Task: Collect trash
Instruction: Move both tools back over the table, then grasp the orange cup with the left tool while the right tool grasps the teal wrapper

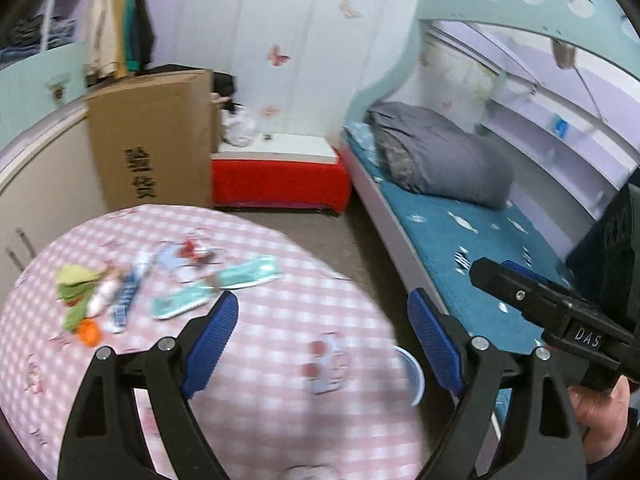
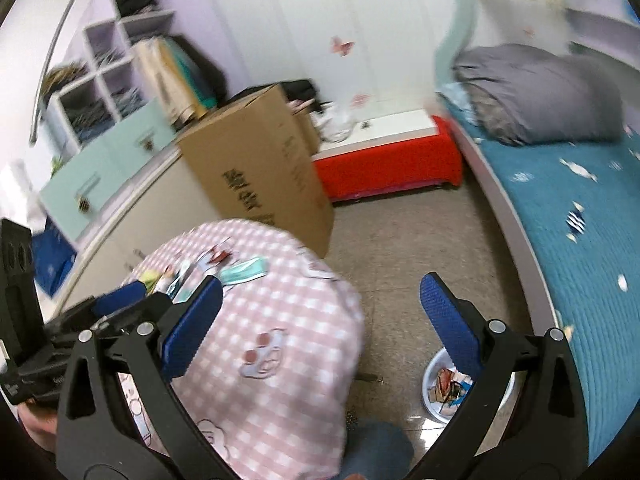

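1. my left gripper (image 1: 322,308) and right gripper (image 2: 320,292): both spread wide, nothing held.
2. crinkly wrappers (image 1: 172,280) lie far-left on the round pink-check table (image 1: 280,360).
3. white bin (image 2: 434,368) sits on bare floor between table and bed (image 2: 580,240).

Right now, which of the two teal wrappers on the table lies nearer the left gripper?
The lower teal wrapper, just beyond the left gripper; the other teal wrapper lies farther back.
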A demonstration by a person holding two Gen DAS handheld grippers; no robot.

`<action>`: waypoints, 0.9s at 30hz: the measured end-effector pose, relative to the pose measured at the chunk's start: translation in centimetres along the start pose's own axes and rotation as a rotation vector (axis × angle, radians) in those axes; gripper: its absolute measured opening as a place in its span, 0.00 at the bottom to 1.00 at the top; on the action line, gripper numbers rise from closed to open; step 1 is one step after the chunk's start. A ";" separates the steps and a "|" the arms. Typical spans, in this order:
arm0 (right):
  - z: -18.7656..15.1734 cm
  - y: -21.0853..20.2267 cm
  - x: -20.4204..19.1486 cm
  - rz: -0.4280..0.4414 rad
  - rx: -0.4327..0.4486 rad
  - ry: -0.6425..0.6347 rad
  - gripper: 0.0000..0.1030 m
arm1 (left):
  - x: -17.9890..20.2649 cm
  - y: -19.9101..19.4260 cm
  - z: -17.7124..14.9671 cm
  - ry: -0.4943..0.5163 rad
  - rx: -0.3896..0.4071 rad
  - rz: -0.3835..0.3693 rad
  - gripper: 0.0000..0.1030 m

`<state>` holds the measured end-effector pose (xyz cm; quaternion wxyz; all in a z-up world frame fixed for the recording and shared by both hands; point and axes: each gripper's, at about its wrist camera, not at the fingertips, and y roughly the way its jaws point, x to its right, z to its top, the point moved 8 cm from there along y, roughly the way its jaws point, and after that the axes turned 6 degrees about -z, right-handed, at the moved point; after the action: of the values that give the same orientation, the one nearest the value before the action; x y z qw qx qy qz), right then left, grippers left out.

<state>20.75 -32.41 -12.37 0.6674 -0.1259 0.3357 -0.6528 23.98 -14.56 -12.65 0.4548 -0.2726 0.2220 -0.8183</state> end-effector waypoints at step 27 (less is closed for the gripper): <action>-5.0 21.0 -16.8 0.144 -0.282 -0.779 0.94 | -21.7 -2.2 -7.4 -0.250 -0.060 0.307 0.82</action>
<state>35.46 -12.57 -24.06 0.7647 -0.4297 0.1523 -0.4555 27.31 6.13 -22.15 0.5900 -0.3484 0.2271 -0.6921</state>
